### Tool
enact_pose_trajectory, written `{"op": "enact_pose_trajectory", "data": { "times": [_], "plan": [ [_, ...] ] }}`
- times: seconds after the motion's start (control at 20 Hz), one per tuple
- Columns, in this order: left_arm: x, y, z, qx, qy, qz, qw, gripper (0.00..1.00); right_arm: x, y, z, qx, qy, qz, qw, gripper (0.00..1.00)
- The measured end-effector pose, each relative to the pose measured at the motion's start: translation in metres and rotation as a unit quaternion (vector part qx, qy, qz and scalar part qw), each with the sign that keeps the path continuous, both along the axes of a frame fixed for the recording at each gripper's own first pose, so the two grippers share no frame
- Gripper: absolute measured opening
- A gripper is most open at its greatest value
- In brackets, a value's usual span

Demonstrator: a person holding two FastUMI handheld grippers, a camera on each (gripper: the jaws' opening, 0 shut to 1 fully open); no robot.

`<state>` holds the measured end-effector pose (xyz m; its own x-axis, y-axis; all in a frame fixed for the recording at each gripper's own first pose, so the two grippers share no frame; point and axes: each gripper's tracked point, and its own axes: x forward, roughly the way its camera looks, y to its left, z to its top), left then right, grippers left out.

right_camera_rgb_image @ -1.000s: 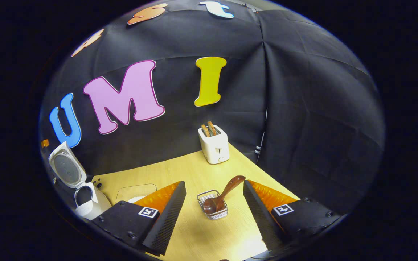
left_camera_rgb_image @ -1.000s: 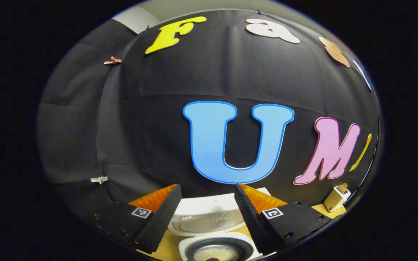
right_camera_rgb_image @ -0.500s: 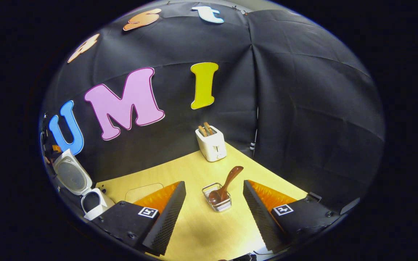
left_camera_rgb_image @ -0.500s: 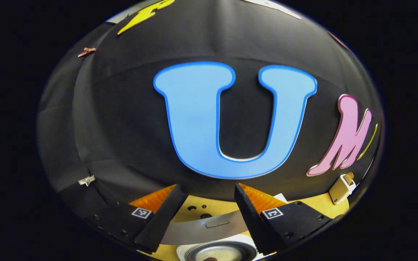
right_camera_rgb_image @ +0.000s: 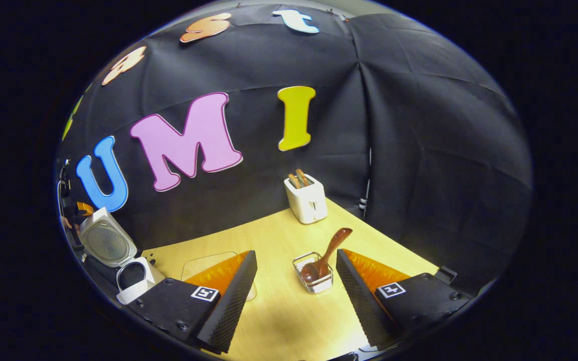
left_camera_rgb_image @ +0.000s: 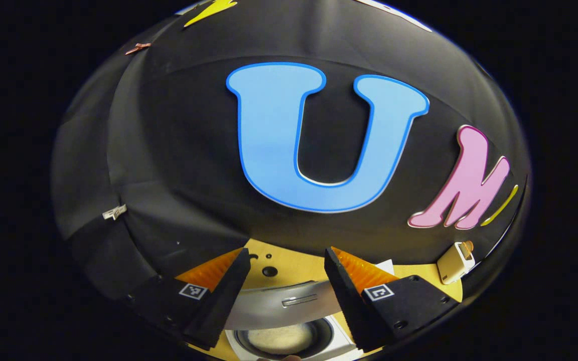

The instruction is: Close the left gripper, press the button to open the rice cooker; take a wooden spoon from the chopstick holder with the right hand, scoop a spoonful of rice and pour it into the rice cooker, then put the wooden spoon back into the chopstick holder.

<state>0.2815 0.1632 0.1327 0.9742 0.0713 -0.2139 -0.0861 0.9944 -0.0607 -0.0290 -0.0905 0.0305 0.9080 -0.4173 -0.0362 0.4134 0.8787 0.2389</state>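
Both grippers apart: left gripper point(left_camera_rgb_image: 285, 281) over rice cooker point(left_camera_rgb_image: 289, 328), right gripper point(right_camera_rgb_image: 296, 283) facing wooden spoon point(right_camera_rgb_image: 325, 258).

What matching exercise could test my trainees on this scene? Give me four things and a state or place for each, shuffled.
Things:
1. rice cooker
2. wooden spoon
3. toaster
4. right gripper

States:
A. open, holding nothing
B. stands by the booth wall with slices sticking out
C. lid raised
D. bowl down in the wire chopstick holder

Pairs: 1-C, 2-D, 3-B, 4-A
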Motion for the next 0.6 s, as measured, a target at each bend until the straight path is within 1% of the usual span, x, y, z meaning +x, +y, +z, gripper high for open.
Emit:
{"op": "enact_pose_trajectory", "data": {
  "times": [0.05,0.25,0.35,0.5,0.6],
  "plan": [
    [-0.011,-0.004,-0.008,-0.005,0.008,0.003,1.0,0.98,0.003,0.003,0.002,-0.004,-0.002,0.01,1.0,0.98],
    [-0.048,-0.022,-0.053,-0.015,0.041,0.01,0.999,0.97,0.017,0.008,-0.009,0.007,0.008,0.053,0.999,0.98],
    [-0.068,-0.031,-0.087,-0.018,0.066,0.012,0.998,0.98,0.019,0.011,-0.016,0.002,0.02,0.072,0.997,0.98],
    [-0.086,-0.041,-0.133,-0.002,0.098,0.018,0.995,0.97,0.022,0.015,-0.027,-0.01,0.044,0.1,0.994,0.98],
    [-0.088,-0.043,-0.16,0.013,0.117,0.025,0.993,0.98,0.023,0.015,-0.035,-0.01,0.055,0.11,0.992,0.98]
  ]
}}
